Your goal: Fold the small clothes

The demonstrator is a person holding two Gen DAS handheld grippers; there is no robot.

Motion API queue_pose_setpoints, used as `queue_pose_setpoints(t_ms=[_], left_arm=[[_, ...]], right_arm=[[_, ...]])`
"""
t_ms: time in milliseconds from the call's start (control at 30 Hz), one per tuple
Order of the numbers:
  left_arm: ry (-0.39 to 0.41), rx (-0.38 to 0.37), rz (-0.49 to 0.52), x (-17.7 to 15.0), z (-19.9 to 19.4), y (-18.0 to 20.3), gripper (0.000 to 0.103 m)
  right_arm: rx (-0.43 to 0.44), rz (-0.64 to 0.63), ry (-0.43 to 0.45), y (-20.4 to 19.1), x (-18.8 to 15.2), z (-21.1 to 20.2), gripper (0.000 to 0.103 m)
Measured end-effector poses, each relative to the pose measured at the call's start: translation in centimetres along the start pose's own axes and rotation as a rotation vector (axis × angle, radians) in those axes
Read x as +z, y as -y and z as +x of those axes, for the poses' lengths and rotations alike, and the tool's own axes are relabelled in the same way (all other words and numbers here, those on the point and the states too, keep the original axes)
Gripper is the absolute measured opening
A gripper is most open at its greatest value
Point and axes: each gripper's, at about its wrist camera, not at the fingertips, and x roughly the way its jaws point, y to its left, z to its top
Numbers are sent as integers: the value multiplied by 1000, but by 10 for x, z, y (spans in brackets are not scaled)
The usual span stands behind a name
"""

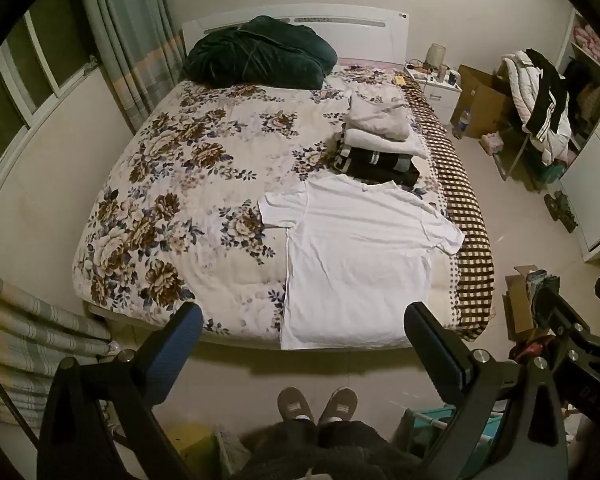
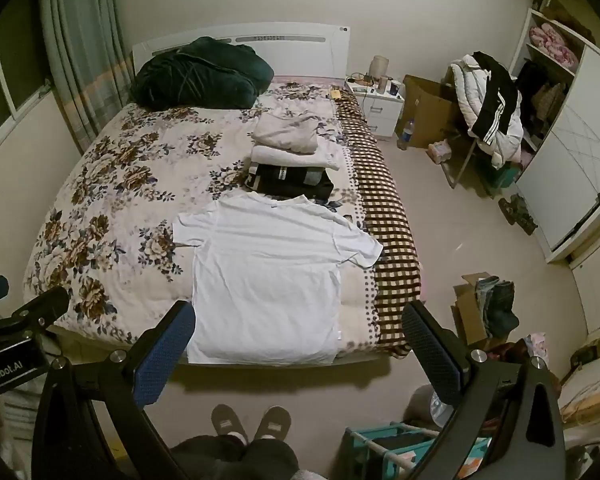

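Note:
A white T-shirt [image 1: 356, 256] [image 2: 268, 280] lies spread flat at the foot of a bed with a floral quilt [image 1: 172, 208] [image 2: 100, 184], neck toward the headboard, hem at the bed's near edge. Behind it stands a stack of folded clothes [image 1: 376, 144] [image 2: 292, 160], dark pieces below and pale ones on top. My left gripper [image 1: 304, 320] hovers wide open above the floor in front of the shirt's hem, nothing between its fingers. My right gripper [image 2: 300, 320] is likewise wide open and empty, well short of the shirt.
A dark green blanket [image 1: 260, 54] is heaped by the headboard. A checked brown blanket [image 2: 384, 232] runs down the bed's right side. Right of the bed are a nightstand [image 2: 380, 108], a chair piled with coats [image 2: 488, 112] and a cardboard box of clothes [image 2: 488, 308]. The person's slippered feet [image 1: 318, 402] stand on the floor.

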Motion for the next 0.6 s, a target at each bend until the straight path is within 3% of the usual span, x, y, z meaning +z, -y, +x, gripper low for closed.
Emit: queue_pose_setpoints(t_ms=[600], left_arm=[[0, -12, 0, 10, -3, -3, 103]], right_arm=[[2, 5, -2, -12, 9, -5, 103]])
